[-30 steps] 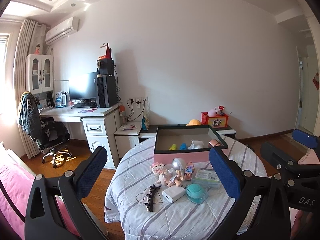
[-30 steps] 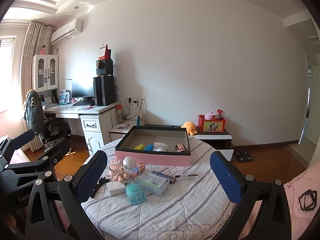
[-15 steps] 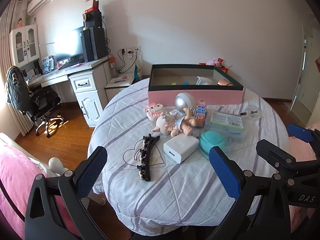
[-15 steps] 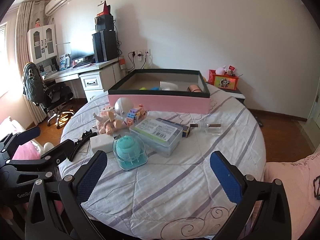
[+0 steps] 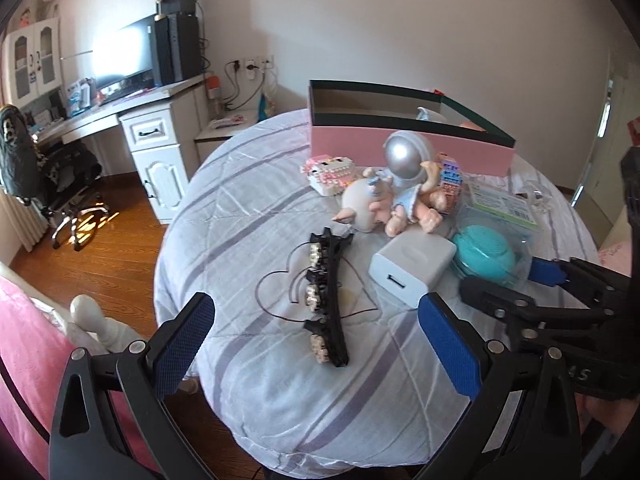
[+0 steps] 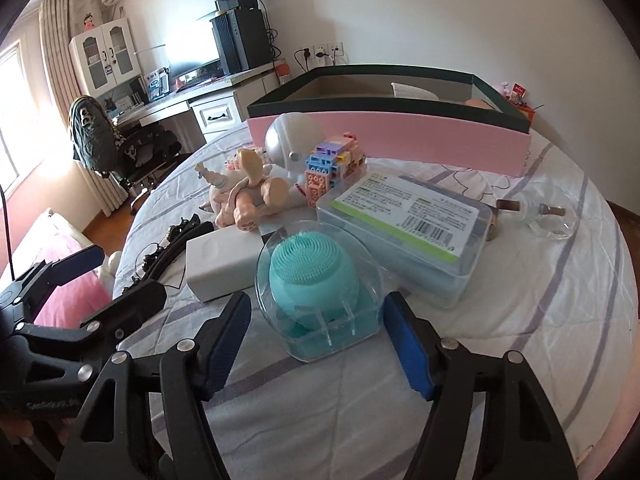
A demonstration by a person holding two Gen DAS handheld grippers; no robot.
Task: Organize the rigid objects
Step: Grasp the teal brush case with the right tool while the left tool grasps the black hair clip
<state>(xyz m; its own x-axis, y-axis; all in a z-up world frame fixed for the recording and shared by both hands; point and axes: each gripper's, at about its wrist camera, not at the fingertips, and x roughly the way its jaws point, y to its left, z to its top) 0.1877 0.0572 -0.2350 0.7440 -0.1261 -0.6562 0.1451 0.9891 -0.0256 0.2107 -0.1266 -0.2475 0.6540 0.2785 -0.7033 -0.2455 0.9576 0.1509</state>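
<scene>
Low in the frame, the right claw [image 6: 318, 340] gapes wide around the teal round brush in its clear plastic case [image 6: 318, 286], apparently to grip it, while the left claw [image 5: 316, 344] hangs spread near the black hair clip [image 5: 326, 296] on the surface [image 6: 520, 340].

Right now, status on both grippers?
Right gripper open, straddling teal brush case. Left gripper open over black hair clip. White charger close beside case.
</scene>
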